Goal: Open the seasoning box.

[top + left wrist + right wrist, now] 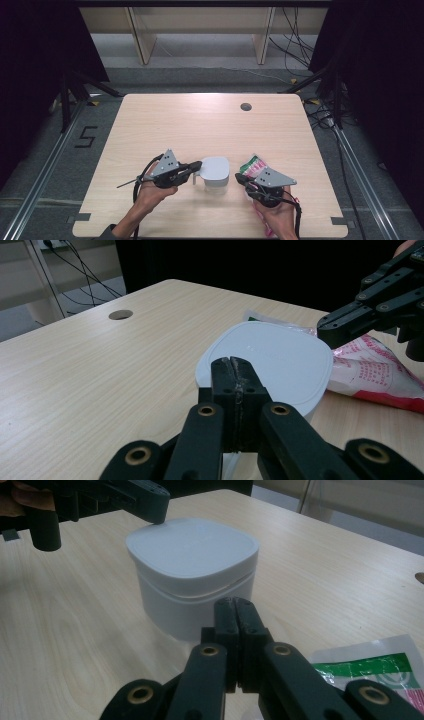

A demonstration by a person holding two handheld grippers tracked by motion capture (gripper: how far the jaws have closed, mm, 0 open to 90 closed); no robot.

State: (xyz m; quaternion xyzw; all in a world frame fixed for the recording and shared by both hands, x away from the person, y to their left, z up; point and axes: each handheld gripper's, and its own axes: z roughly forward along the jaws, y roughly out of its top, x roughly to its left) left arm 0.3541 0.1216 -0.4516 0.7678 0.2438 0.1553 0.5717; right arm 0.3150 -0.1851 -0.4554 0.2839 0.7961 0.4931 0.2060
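Closest to us in the left gripper view, our left gripper (235, 371) has its jaws pressed together with nothing between them, the tips sitting right at the near edge of the white lid (270, 360) of the box. In the high view that gripper (196, 165) points rightward, its tip touching or just short of the lid's left rim; we cannot tell which. The white box (215, 173) stands upright near the front middle of the table (200, 120), between our two hands.

Our right gripper (235, 611) also has its jaws pressed together, empty, and it points at the box's side wall (192, 587) from just beside it, below the seam where the lid meets the base. In the high view it (240, 178) sits to the right of the box, apart from it by a small gap. A plastic packet (253, 165) with green and red print lies flat under and beside that hand.

What the next move turns on, we judge, is that the box lies directly between the two tips: left tip at lid height, right tip lower at the wall. The left is the nearer of the two. Either would need to spread its jaws before it could grip the lid or the base.
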